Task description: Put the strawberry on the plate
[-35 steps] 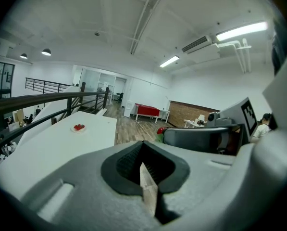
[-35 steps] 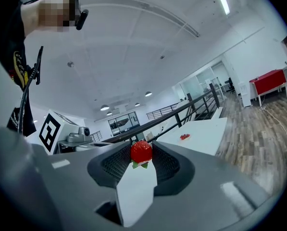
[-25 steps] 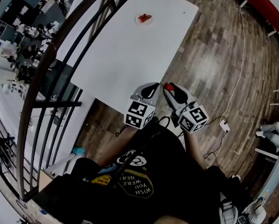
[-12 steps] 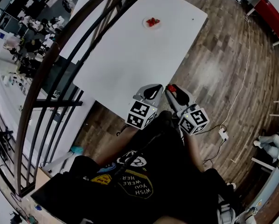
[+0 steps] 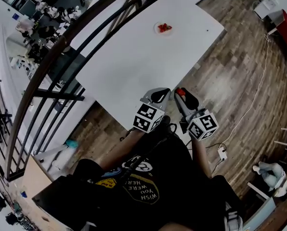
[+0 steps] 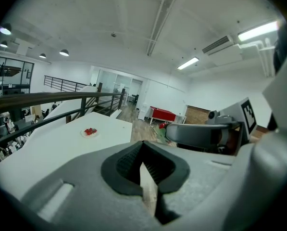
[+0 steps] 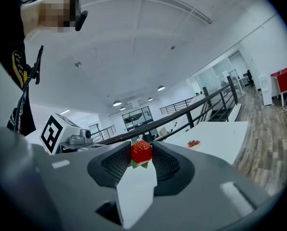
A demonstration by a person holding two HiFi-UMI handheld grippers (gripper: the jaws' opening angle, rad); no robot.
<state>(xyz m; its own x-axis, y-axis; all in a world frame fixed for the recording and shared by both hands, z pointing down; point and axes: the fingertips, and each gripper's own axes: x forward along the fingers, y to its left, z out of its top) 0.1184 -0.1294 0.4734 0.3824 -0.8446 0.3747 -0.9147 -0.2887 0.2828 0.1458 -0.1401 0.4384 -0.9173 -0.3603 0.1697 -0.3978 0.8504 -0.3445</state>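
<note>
Strawberry [image 7: 141, 152] is gripped in the right gripper's [image 5: 182, 94] jaws, long axis upright in frame, leaves lowermost. Left gripper [image 5: 158, 95] is held closed, empty. Plate [image 5: 163, 29] is seen upper centre, well apart.

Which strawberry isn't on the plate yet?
The strawberry pinched in the right gripper, up off the table. The other strawberries lie on the plate, far across the table.

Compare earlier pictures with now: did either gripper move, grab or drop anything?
Nothing taken or let go. The head view swung, so table and plate sit slightly lower and further right in it. The right gripper stays shut on the strawberry, the left gripper shut and empty, both by the table's near edge.
</note>
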